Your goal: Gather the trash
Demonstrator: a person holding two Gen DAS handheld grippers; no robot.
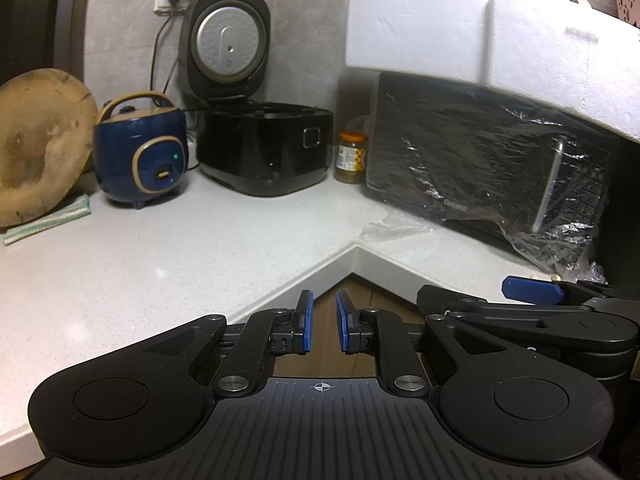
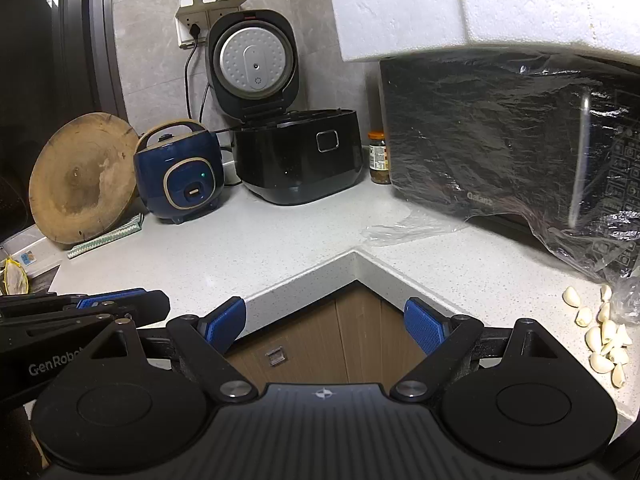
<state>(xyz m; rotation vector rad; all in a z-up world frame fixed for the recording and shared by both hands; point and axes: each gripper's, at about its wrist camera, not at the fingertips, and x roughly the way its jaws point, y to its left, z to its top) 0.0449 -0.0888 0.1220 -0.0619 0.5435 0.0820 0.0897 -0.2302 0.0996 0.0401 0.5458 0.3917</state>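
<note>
Kitchen counter ahead; left hand-held gripper narrowly parted, right hand-held gripper wide, both empty.

Grey tiled walls meet above an L-shaped white speckled counter with wood-fronted cabinets below.

Counter white with fine grey speckle. Small rice cooker navy blue, tan trim and handle, green light lit. Big rice cooker glossy black, inner lid silver, dimpled. Microwave black under clear wrinkled plastic film. Foam blocks white. Chopping board tan wood, darker stains. Cloth green-and-white striped. Garlic cloves cream. Jar orange lid. Gripper pads blue, ribbed; bodies black. Cabinet brown wood grain.
</note>
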